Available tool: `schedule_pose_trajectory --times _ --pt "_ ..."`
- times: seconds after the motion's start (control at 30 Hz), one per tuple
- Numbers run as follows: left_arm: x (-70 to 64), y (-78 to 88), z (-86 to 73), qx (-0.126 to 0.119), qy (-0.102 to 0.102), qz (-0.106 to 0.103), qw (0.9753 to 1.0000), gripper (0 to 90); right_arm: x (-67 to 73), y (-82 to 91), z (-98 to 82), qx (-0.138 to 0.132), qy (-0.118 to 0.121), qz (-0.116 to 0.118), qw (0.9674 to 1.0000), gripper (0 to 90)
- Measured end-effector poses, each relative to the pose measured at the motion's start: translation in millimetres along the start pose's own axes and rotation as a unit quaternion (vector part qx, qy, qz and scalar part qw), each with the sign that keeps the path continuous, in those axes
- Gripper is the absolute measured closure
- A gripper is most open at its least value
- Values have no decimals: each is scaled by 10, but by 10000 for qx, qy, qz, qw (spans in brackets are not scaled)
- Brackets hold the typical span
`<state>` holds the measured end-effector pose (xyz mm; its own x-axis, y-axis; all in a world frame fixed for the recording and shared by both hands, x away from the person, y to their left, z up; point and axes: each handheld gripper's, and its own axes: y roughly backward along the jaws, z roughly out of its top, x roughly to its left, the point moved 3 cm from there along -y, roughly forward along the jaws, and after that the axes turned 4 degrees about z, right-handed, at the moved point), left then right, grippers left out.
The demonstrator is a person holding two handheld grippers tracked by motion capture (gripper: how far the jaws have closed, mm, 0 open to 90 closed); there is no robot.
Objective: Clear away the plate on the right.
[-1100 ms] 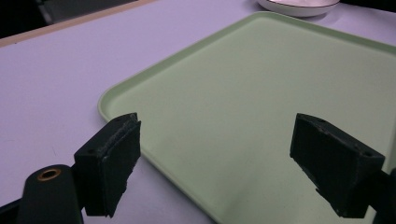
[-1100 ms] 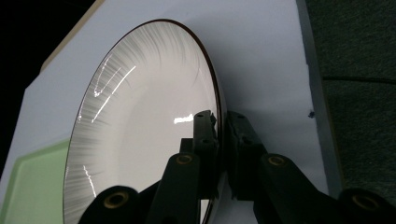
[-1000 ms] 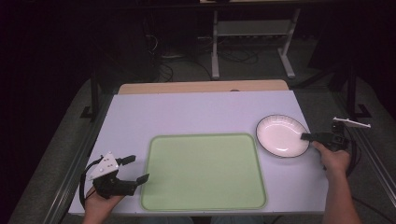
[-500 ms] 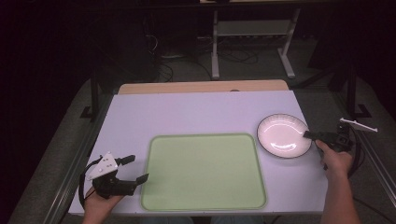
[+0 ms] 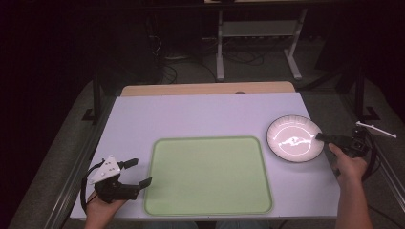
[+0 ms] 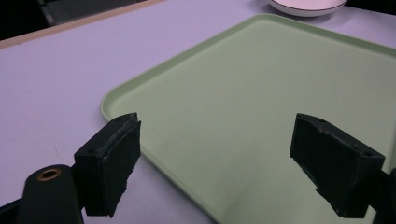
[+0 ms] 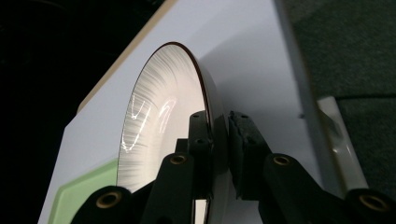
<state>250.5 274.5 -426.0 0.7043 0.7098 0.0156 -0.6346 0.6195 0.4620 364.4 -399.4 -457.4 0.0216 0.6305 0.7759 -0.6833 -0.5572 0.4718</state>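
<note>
Plate at right of frame, on white table beside empty green tray, rim pinched between nearly closed right gripper, left gripper wide open holding nothing at lower left, transfer onto tray apparently not yet done.

Bare green tray mid-table; plate at right edge
</note>
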Motion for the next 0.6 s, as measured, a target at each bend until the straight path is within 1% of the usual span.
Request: schedule_pose_trajectory --times 0.03,0.07,0.13,0.17,0.2,0.37,0.43,0.5,0.6 --pt "0 0 0 0 0 0 10000 159 25 4 -4 -2 55 44 10000 792" --pt "1 -2 -1 4 3 -2 10000 159 25 4 -4 -2 55 44 10000 792" --pt "-2 -2 0 2 2 1 10000 159 75 20 -19 -16 124 260 9996 794" --pt "-4 1 2 4 -3 3 10000 159 106 45 -32 -102 94 440 9989 797" --pt "-9 2 4 -6 -7 7 10000 159 116 54 -34 -108 92 488 9987 796" --pt "-6 6 5 -17 -10 19 10000 159 170 121 -51 -192 178 566 9981 794" --pt "-6 7 5 -18 -12 21 10000 159 174 133 -62 -203 180 597 9978 794" --pt "-7 5 5 -15 -9 18 10000 159 173 152 -92 -213 127 707 9972 795" --pt "-11 7 7 -17 -16 17 10000 159 180 164 -106 -192 143 730 9970 794"
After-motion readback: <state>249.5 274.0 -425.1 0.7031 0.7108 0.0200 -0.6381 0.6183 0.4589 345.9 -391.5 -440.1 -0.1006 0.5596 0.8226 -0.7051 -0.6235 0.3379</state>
